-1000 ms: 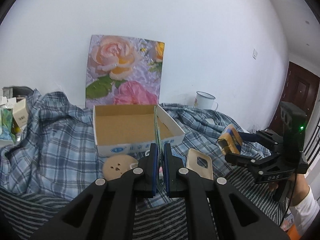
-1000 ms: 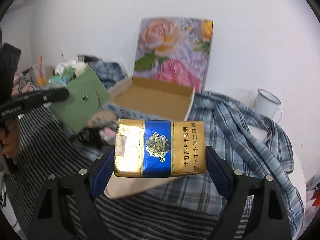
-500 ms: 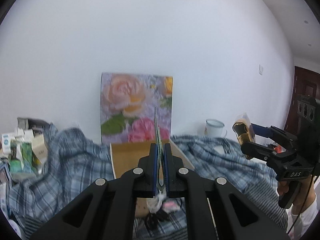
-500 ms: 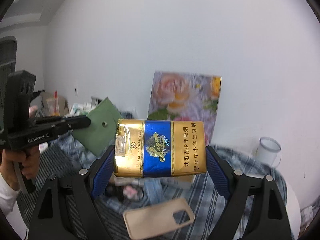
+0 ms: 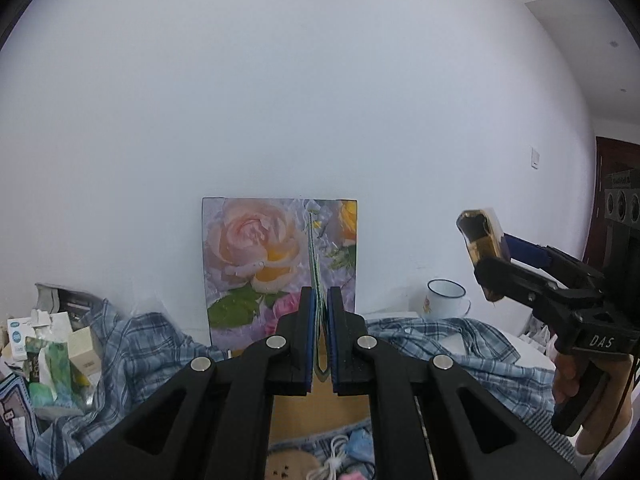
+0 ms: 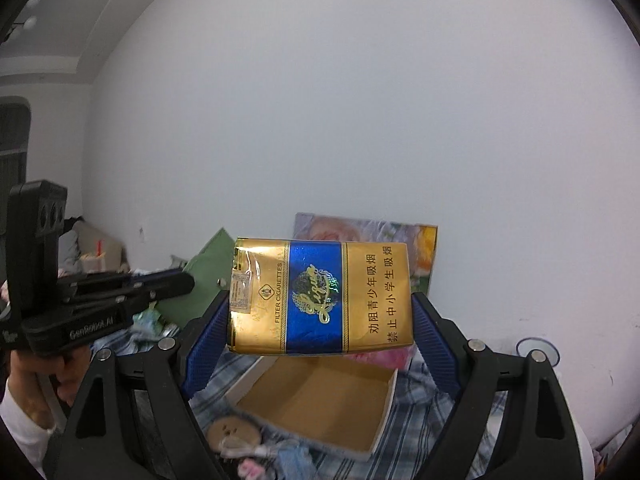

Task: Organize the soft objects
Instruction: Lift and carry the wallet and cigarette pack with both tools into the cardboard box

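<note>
My left gripper (image 5: 319, 297) is shut on a flat green pouch (image 5: 316, 280), seen edge-on between its blue pads. From the right wrist view the pouch (image 6: 208, 276) shows its green face with a snap, held out by the left gripper (image 6: 182, 280). My right gripper (image 6: 320, 309) is shut on a gold-and-blue cigarette pack (image 6: 320, 298), gripped by its short ends. In the left wrist view the pack (image 5: 480, 240) hangs high at the right. Both are held in the air above an open cardboard box (image 6: 320, 400), also seen low between the left fingers (image 5: 320, 408).
A floral picture (image 5: 260, 264) leans on the white wall behind the box. A blue plaid shirt (image 5: 132, 344) covers the surface. An enamel mug (image 5: 444, 300) stands at the right, a heap of small cartons (image 5: 48, 352) at the left. A round wooden disc (image 6: 234, 432) and a white cable lie before the box.
Both grippers have risen with the pouch and the pack still held. The views have tipped upward, so the box and cloth have sunk toward the bottom of the frames.
</note>
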A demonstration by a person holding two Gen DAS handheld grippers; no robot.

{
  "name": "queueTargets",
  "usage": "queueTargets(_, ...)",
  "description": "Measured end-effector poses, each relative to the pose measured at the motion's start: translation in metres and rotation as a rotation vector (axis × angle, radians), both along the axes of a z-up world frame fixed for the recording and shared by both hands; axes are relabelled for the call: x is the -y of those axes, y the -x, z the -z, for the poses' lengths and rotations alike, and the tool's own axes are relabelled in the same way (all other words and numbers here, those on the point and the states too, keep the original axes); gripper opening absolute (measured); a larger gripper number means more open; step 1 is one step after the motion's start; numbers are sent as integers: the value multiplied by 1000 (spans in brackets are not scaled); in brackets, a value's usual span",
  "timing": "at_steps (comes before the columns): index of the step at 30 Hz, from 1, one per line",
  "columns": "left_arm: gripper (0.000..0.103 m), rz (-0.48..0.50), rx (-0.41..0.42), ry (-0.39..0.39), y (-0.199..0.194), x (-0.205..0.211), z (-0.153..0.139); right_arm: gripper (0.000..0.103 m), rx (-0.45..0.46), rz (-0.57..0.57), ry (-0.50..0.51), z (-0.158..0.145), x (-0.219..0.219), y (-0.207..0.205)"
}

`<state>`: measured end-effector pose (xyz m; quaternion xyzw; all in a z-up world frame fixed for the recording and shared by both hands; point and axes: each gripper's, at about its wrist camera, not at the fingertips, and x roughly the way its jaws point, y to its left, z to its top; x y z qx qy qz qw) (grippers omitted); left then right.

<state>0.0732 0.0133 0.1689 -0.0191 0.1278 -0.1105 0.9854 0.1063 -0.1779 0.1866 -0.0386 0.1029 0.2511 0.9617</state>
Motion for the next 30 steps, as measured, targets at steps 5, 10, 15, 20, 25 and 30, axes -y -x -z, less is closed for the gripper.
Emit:
queueTargets(5, 6, -8, -15, 10, -29, 1, -3, 85, -21, 29, -46, -8, 0, -38)
queueTargets(10, 6, -6, -69, 14, -68, 4, 4, 85, -90, 48, -62, 0, -4, -83)
queueTargets(15, 6, -10, -142, 29, -102, 4, 25, 85, -194, 58, -47, 31, -9, -124)
queueTargets(20, 6, 5, -234, 66, -129, 1, 63, 85, -301, 41, -38, 83, -15, -155)
queueTargets(25, 6, 14, -311, 105, -149, -3, 99, 85, -385, 36, -34, 126, -19, -172)
queueTargets(30, 6, 14, -394, 119, -166, -4, 133, 85, -479, 35, -35, 166, -24, -191)
